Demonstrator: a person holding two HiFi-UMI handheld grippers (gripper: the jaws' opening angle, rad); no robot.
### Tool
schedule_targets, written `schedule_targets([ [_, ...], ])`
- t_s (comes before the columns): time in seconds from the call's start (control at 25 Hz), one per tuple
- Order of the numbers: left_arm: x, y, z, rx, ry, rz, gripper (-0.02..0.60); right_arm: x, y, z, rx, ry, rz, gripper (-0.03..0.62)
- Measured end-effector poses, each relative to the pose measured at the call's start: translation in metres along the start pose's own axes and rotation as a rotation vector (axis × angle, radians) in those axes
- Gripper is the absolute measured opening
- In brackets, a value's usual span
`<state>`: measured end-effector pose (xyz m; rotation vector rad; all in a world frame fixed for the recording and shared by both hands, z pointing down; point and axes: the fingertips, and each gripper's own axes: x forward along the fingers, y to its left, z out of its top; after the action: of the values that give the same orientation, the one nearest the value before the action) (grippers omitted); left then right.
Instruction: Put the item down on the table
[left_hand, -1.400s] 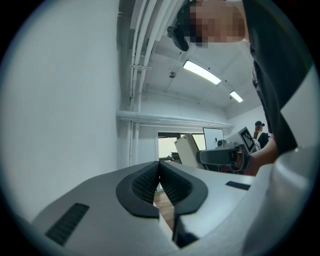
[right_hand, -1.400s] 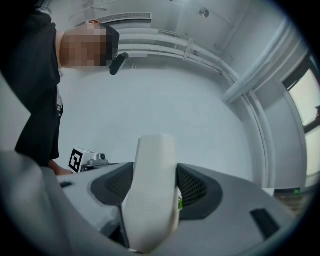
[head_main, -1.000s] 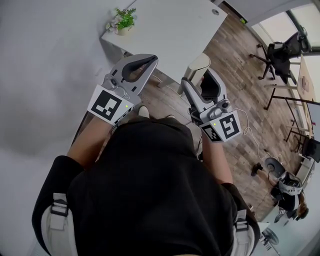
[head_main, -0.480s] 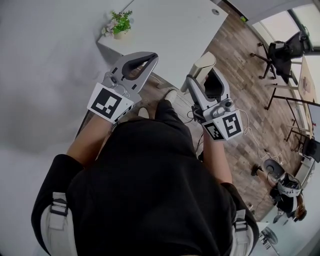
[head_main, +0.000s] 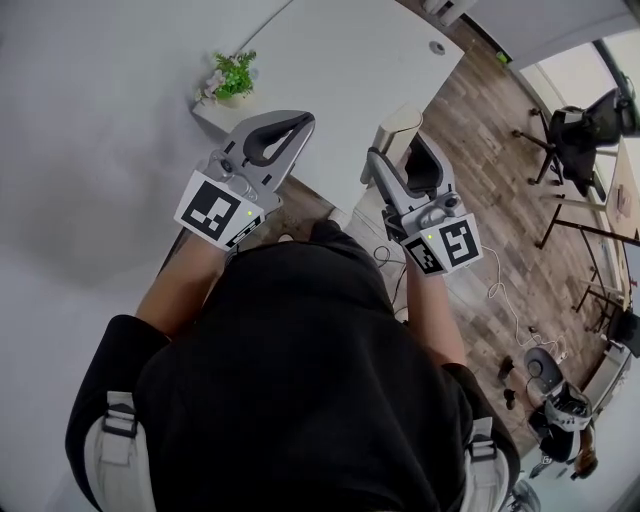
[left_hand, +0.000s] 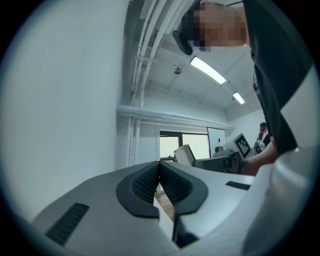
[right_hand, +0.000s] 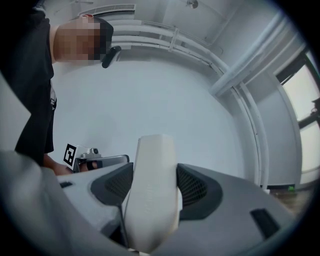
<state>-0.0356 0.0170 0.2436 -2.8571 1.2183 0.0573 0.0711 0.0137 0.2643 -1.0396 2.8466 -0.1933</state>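
Left tongs (head_main: 303, 119): pressed together at the tips (left_hand: 160, 165), nothing between them; I hold them just short of the table's near edge.

Right tongs (head_main: 404, 150): pinching the cream item (head_main: 399, 127), an elongated smooth piece standing upright between the ribbed pads (right_hand: 192, 186).

Cream item (right_hand: 152, 185): off the table (head_main: 350, 55), seen against its near edge.

Potted plant (head_main: 230, 77): at the table's left corner.

Wooden floor (head_main: 480, 160): to the right.
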Motion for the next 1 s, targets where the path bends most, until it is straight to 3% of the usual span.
schedule_targets([
  [0.2,0.04,0.015,-0.004,-0.009,0.016,0.042,-0.006,0.018,-0.043,0.002,0.024,0.019,0.036,0.279],
  [0.68,0.092,0.025,-0.045,-0.008,0.04,0.103,-0.006,0.038,-0.107,-0.04,0.071,0.063,0.118,0.279],
  [1.0,0.117,0.059,-0.073,-0.057,0.069,0.093,-0.006,0.074,-0.142,-0.078,0.093,0.149,0.093,0.279],
])
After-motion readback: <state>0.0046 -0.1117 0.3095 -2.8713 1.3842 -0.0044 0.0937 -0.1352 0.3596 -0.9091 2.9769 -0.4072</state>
